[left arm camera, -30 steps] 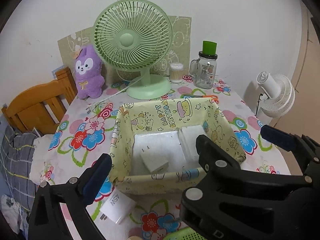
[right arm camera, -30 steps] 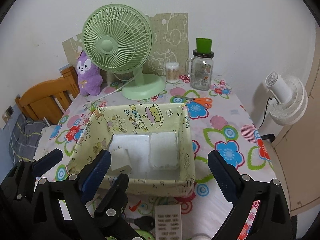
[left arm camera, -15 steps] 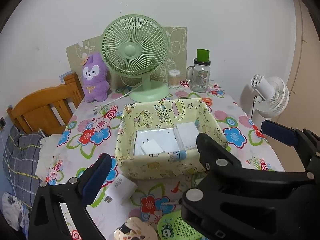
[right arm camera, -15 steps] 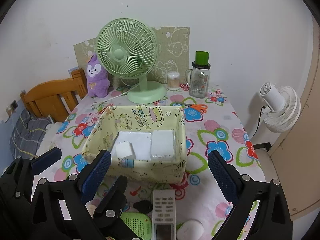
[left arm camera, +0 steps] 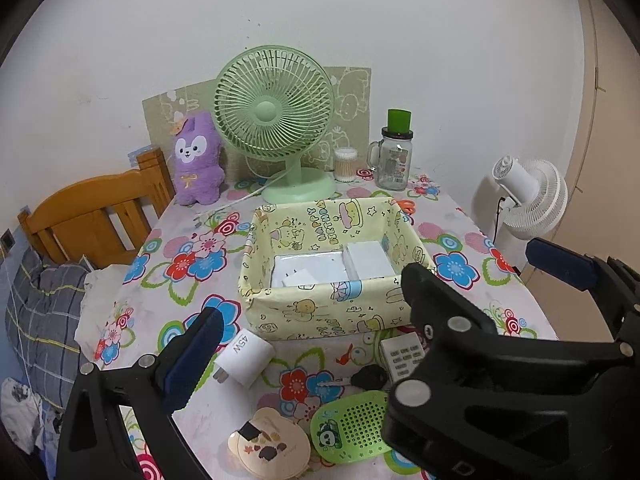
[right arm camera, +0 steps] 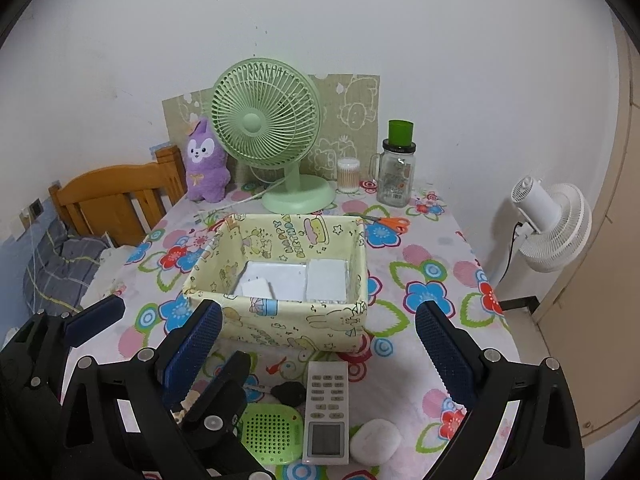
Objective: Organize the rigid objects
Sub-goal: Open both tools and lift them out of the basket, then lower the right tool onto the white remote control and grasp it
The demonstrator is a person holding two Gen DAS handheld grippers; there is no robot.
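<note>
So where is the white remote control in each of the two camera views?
Left wrist view: the white remote control lies lower right of centre, just before the yellow box, mostly hidden behind the black right tongs.
Right wrist view: it shows whole at bottom centre, between the two blue pads.
Shared landmark: the green perforated disc beside it.
</note>
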